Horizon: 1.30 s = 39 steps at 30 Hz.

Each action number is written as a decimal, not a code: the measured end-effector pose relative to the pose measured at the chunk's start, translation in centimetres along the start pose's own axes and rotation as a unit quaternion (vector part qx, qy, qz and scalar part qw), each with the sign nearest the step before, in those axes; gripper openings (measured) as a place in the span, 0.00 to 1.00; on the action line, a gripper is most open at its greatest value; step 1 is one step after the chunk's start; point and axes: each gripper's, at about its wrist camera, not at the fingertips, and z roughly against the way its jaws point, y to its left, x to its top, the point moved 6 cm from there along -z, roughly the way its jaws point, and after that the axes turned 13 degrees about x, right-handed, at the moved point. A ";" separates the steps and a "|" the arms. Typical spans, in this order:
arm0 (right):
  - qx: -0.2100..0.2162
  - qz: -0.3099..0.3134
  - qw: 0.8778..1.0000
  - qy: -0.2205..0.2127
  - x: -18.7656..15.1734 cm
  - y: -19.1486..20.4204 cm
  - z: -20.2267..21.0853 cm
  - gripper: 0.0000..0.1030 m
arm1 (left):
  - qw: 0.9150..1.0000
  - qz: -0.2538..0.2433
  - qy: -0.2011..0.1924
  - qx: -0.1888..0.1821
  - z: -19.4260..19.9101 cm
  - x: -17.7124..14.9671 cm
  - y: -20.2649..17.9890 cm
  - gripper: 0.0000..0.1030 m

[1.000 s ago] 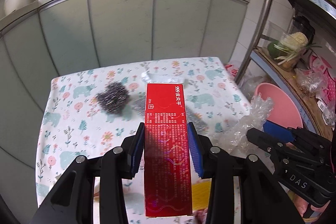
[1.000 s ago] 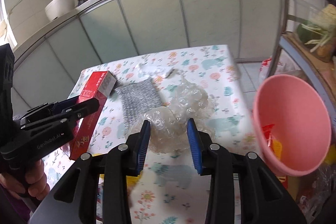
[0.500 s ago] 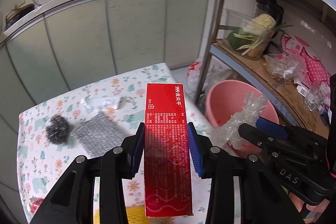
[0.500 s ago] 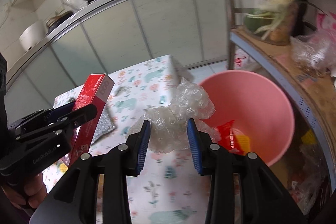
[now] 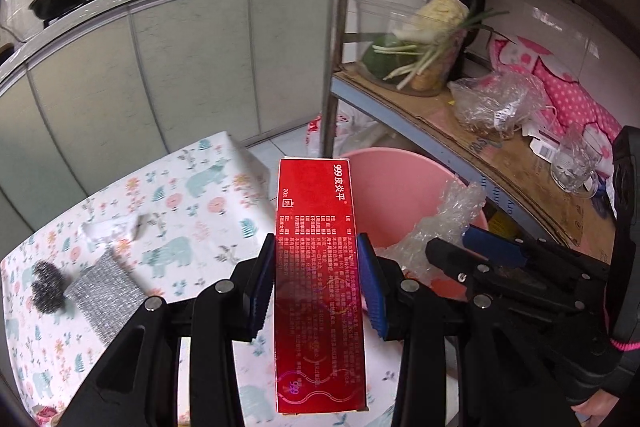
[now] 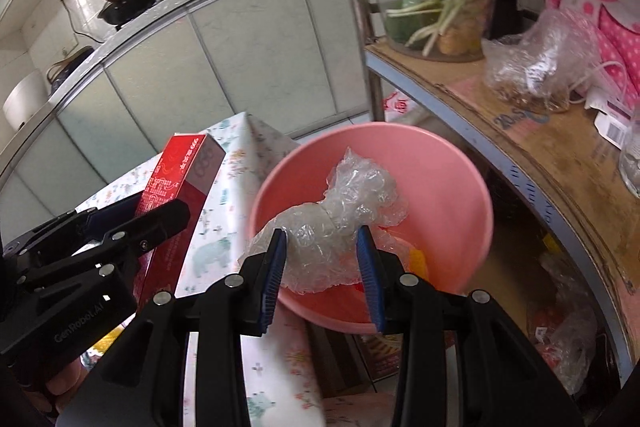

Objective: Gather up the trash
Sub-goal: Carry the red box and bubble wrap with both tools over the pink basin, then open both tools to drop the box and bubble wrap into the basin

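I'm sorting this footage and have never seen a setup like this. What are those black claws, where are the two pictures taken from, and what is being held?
The claws are two hand-held grippers, one in each of a person's hands, each with a fisheye camera looking along its fingers. In the left camera's picture, the left gripper is shut on a red box. In the right camera's picture, the right gripper is shut on crumpled clear plastic, held over a pink bin that already holds some trash. On the table with the floral cloth lie a steel scouring ball, a silvery mesh pad and a small wrapper.
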 end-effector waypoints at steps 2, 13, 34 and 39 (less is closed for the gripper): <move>-0.007 -0.003 1.000 0.002 -0.1 -0.7 -0.2 0.36 | 1.000 -0.002 0.000 -0.007 -0.4 0.2 -0.7 0.38; -0.041 -0.015 0.999 0.026 -0.9 -3.6 -1.9 0.36 | 0.999 -0.010 0.027 -0.043 -4.1 0.4 -4.4 0.38; -0.083 0.031 0.993 0.075 -1.2 -4.0 -6.0 0.36 | 0.996 -0.020 0.059 -0.063 -9.5 0.7 -6.8 0.38; -0.076 0.031 0.993 0.081 -1.2 -3.9 -6.6 0.38 | 0.996 -0.017 0.063 -0.059 -10.2 0.8 -6.6 0.38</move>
